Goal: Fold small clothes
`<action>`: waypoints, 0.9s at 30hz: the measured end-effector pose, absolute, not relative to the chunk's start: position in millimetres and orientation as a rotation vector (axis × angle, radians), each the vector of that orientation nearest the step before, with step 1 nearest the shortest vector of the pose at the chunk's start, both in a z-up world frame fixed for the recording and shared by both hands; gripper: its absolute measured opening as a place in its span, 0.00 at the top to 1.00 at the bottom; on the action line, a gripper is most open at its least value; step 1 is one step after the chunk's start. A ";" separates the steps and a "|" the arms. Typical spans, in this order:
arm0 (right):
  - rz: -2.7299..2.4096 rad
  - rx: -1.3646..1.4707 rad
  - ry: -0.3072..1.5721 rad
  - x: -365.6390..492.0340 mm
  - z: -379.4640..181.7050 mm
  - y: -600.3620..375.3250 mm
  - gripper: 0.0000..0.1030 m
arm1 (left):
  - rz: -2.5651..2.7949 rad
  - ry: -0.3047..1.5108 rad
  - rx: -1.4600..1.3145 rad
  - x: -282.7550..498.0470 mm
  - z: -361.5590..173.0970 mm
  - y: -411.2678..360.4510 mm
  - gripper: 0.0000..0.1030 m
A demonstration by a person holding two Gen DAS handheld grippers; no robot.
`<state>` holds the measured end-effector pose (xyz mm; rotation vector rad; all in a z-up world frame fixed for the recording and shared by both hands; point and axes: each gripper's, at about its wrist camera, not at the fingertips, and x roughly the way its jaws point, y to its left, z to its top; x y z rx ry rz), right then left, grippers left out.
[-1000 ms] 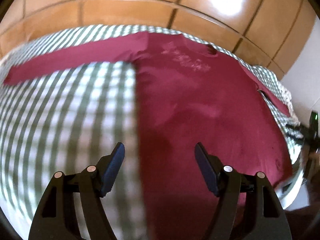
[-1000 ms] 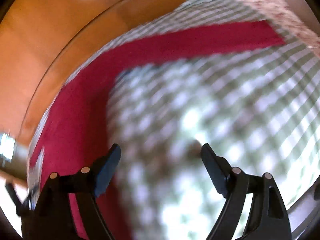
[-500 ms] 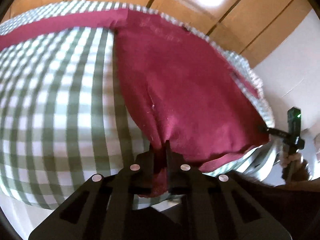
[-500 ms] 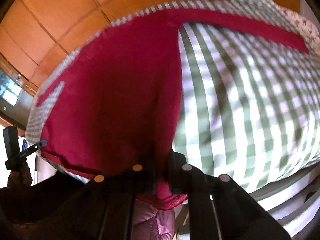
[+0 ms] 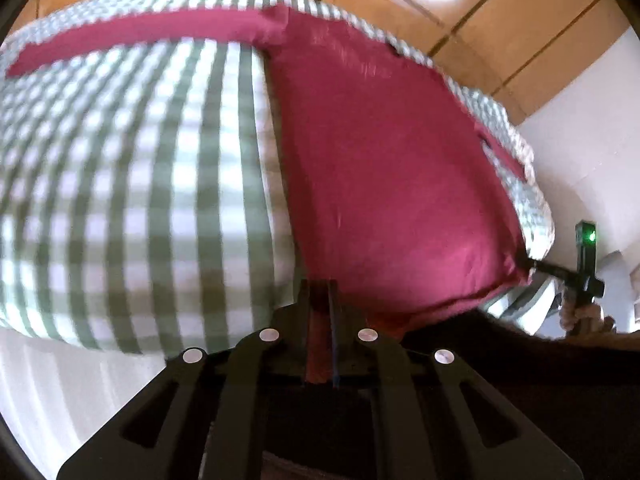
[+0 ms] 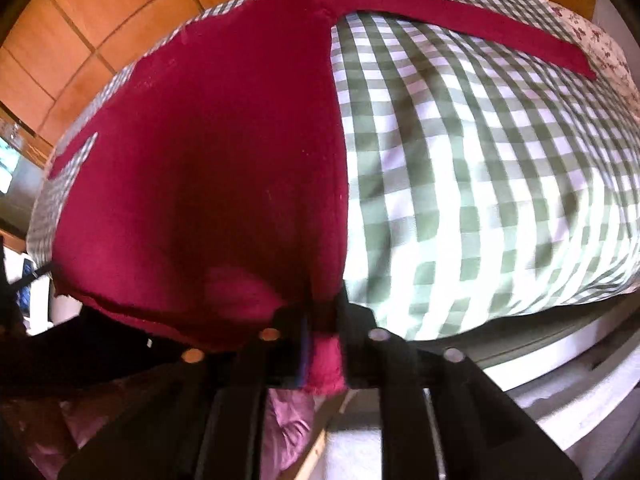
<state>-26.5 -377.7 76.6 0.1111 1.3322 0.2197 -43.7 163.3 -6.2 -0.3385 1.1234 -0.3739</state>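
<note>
Bed, green-and-white checked cover. One dark red long-sleeved shirt lies spread on it, frame centre-right.

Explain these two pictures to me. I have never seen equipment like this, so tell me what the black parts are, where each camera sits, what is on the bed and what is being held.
There is no robot here. A person holds a two-finger clamp in each hand, and a wide-angle camera on each clamp looks forward along its fingers, so the scene bulges. One picture comes from the left gripper, the other from the right gripper; the black shapes at the bottom are their frames. A dark red long-sleeved shirt lies spread on a green and white checked bedcover, with one sleeve stretched out sideways. Each clamp is closed on a bottom corner of the shirt at the near edge. The left view also shows the right clamp at the shirt's far corner.
</note>
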 end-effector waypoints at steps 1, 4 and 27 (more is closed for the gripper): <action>0.211 0.115 1.304 -22.5 84.2 -379.6 0.55 | -0.357 1.083 -0.332 -38.9 4.7 170.3 0.71; 0.228 0.161 1.197 -3.8 106.5 -374.2 0.48 | -0.311 0.958 -0.339 -18.5 26.9 170.3 0.34; 0.369 0.296 1.108 23.9 52.3 -332.7 0.21 | -0.113 0.917 -0.183 59.5 -0.8 113.7 0.27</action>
